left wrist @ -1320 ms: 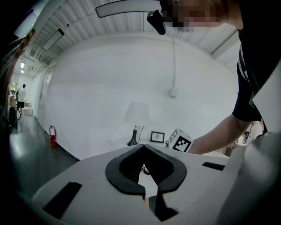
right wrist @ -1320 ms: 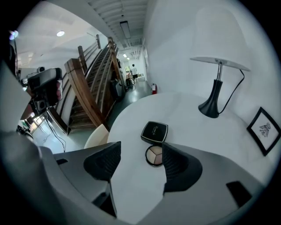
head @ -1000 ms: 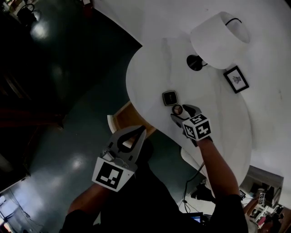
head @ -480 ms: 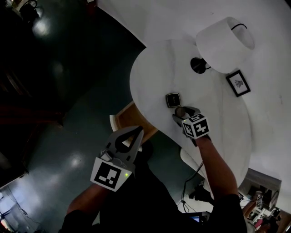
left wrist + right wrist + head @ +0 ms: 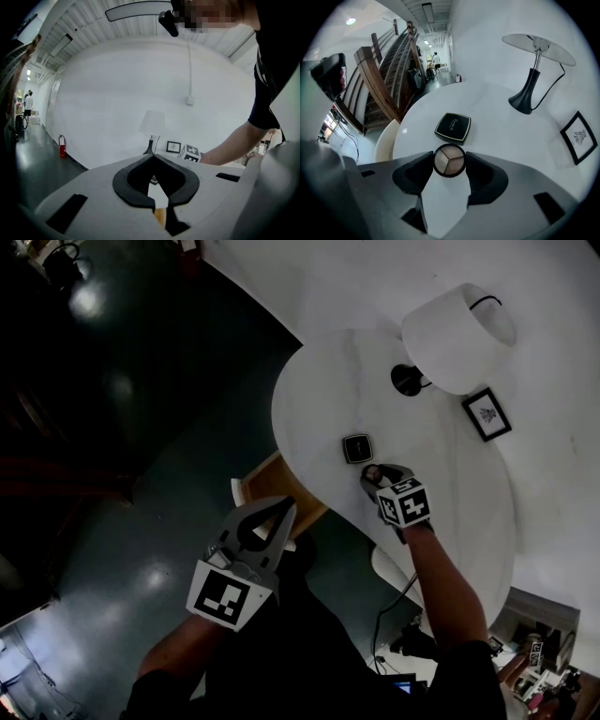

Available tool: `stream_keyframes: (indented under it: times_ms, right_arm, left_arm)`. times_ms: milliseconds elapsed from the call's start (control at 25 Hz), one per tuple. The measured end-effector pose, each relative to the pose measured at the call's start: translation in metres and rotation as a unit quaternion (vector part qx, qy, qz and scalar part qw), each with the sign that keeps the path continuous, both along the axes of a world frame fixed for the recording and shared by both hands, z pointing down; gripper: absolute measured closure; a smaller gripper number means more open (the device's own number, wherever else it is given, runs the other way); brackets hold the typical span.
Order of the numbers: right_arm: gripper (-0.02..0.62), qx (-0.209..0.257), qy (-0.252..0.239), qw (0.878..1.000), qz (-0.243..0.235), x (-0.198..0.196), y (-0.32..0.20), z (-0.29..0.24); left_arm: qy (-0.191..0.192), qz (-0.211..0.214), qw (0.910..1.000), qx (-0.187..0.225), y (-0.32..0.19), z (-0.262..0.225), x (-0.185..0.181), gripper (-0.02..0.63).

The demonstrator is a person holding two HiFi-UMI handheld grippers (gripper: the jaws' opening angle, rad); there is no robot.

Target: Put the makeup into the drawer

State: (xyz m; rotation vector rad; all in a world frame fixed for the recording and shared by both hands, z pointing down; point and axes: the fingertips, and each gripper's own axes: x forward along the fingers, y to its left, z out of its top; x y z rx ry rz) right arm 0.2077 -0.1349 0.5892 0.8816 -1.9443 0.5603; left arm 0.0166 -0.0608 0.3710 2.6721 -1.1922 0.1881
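Closing R fingers (image 5: 483, 174); eyeshadow compact (image 5: 449, 160) betw. tips, touching.

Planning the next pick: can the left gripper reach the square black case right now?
Probably not: the left gripper hangs off the table, fingers shut, and the square black case lies in from the edge.

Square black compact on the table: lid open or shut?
Shut. In the right gripper view the square compact lies flat on the table with its printed lid down; no mirror or pans show.

Head view looks steeply down; all views share the lamp (image 5: 457, 334)
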Motion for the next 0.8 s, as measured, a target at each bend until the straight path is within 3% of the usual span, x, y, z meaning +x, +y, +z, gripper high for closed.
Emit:
stream_keyframes:
  times_ms: [440,800]
  right_arm:
    - [0.376,0.026,-0.022,0.999,-0.025,-0.028,0.030,-0.050]
    - [0.377,0.031,-0.062,0.995,-0.076,-0.088,0.062,-0.083]
  left_arm:
    - [-0.002,-0.015,0.9997,0.021,0.010,-0.030,-0.020,0.597]
    - [-0.009,-0.030,0.9994,0.016,0.021,-0.025,-0.043,0.597]
